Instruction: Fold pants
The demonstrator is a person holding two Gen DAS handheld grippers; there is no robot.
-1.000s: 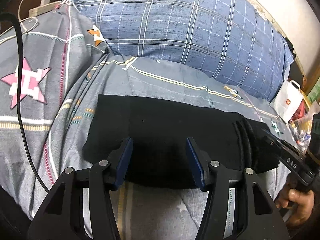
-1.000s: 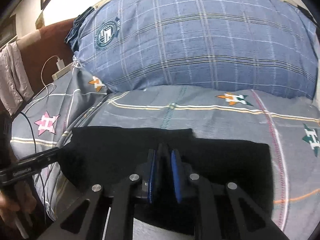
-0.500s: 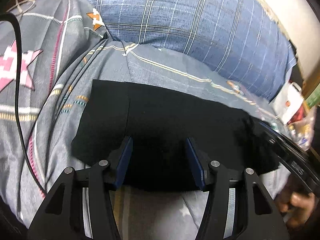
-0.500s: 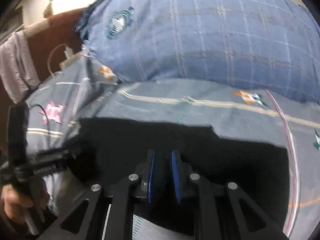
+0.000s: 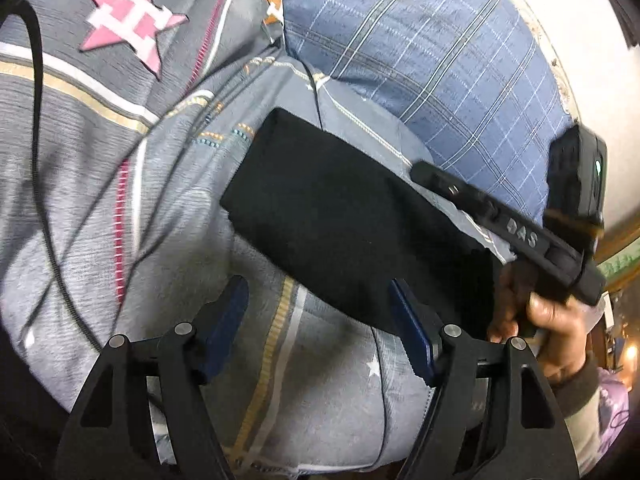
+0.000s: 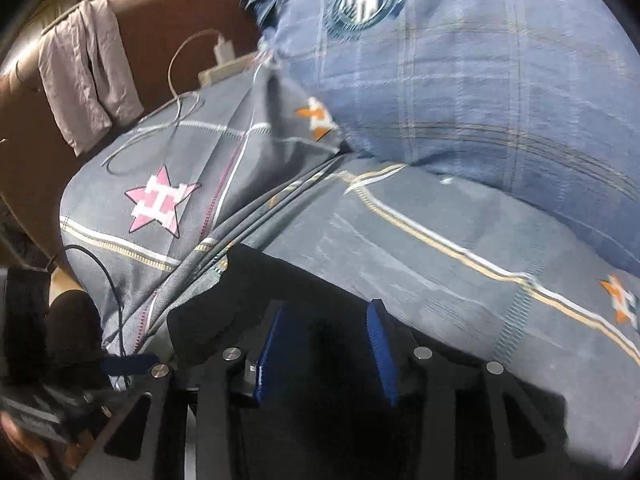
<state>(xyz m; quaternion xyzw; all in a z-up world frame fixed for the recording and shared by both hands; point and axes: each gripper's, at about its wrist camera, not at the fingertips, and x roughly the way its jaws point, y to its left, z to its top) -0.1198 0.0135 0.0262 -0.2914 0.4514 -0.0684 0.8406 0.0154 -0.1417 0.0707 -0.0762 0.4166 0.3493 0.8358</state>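
bedspread [image 5: 100, 168], pants [image 5: 340, 216] ahead of left gripper [image 5: 320, 328]

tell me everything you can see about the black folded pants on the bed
The black folded pants are a plain, matte, soft-looking cloth bundle with no visible seams or print, folded into a compact, roughly rectangular stack. They lie flat on the grey patterned bedsheet, in front of the blue plaid pillow. The open left gripper sits at their near edge, its right finger against the cloth. The open right gripper hangs over them; whether it touches them is unclear.
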